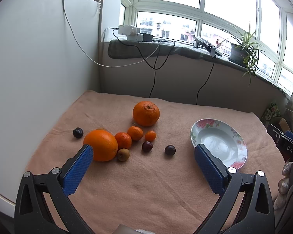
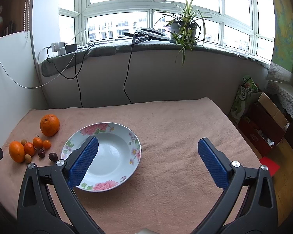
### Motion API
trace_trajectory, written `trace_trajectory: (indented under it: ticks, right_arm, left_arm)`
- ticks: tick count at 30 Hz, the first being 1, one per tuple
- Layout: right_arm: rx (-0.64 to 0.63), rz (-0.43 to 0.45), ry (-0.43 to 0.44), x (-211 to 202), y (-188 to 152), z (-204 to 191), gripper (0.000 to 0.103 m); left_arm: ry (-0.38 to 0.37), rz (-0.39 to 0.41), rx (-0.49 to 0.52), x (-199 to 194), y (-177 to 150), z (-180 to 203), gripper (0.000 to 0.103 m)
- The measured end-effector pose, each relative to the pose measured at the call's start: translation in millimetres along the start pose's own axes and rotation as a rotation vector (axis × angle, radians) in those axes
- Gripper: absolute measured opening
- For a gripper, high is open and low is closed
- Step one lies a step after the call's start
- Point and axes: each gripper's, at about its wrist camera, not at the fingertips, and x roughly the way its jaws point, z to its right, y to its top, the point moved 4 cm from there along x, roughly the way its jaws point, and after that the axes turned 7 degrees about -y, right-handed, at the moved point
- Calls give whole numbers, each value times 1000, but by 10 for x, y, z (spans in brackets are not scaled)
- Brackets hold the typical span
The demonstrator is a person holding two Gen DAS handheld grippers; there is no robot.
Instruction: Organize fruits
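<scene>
Left hand-held gripper [image 1: 143, 155]: jaws spread wide, holding nothing, above peach blanket [image 1: 146, 191] on worktop. Near its left finger, large orange [image 1: 100, 145]; three mandarins [image 1: 135, 133], brown longan [image 1: 123, 154] and dark plums [image 1: 147, 146] clustered beside; second large orange [image 1: 146, 113] behind. Right hand-held gripper [image 2: 148, 152]: wide open, empty, over floral plate [image 2: 134, 136], which holds no fruit.

Both wrist cams sit low, facing the window: left nearer the fruit, right nearer the plate [image 2: 135, 146], sharing both.
</scene>
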Motion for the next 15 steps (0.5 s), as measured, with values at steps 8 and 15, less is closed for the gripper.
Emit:
trace_trajectory:
  ticks: [8, 15]
  right_arm:
    - [0, -2, 1, 6, -4, -4, 103]
    - [-1, -6, -2, 12, -24, -16, 103]
  left_arm:
    - [2, -1, -1, -2, -8, 2, 102]
    - [1, -2, -1, 0, -10, 4, 102]
